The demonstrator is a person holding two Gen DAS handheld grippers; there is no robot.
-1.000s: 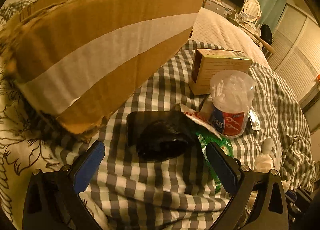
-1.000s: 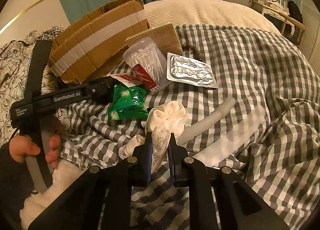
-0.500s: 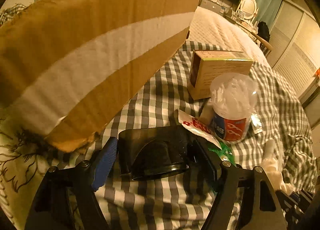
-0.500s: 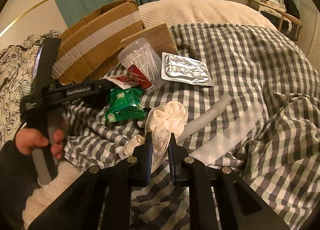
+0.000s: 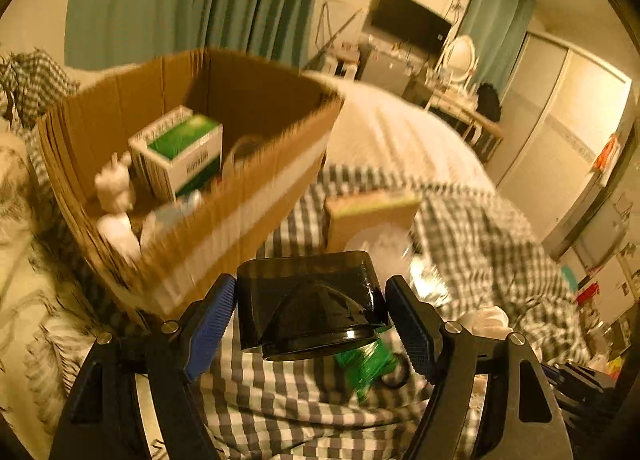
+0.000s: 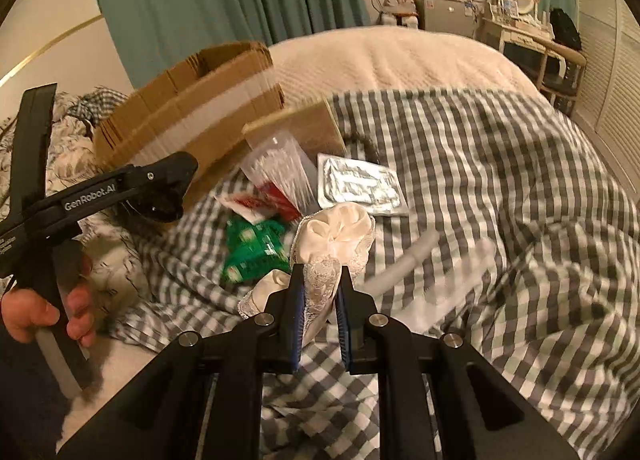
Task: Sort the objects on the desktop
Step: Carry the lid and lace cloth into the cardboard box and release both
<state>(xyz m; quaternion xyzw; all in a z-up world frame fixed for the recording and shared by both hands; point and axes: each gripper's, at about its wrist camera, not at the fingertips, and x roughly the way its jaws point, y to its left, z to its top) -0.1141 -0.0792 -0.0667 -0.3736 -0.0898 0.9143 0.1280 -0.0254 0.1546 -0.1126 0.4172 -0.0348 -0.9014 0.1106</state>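
My left gripper (image 5: 308, 302) is shut on a black plastic nozzle-like piece (image 5: 308, 308) and holds it above the checked cloth, in front of the open cardboard box (image 5: 248, 196). The box holds a green-and-white carton (image 5: 180, 152) and a white figure (image 5: 116, 188). My right gripper (image 6: 319, 292) is shut on a cream lace fabric piece (image 6: 332, 236), lifted a little off the bed. The left gripper also shows in the right wrist view (image 6: 160, 188), beside the box (image 6: 192, 116).
On the checked cloth (image 6: 500, 180) lie a green packet (image 6: 252, 248), a clear cotton-swab tub (image 6: 280, 176), a foil blister pack (image 6: 360, 184), a brown carton (image 6: 304, 128), a white tube (image 6: 404, 264) and a comb (image 6: 452, 284).
My left gripper closed on the black piece and lifted it up, so the box's inside now shows. My right gripper rose slightly with the lace fabric.
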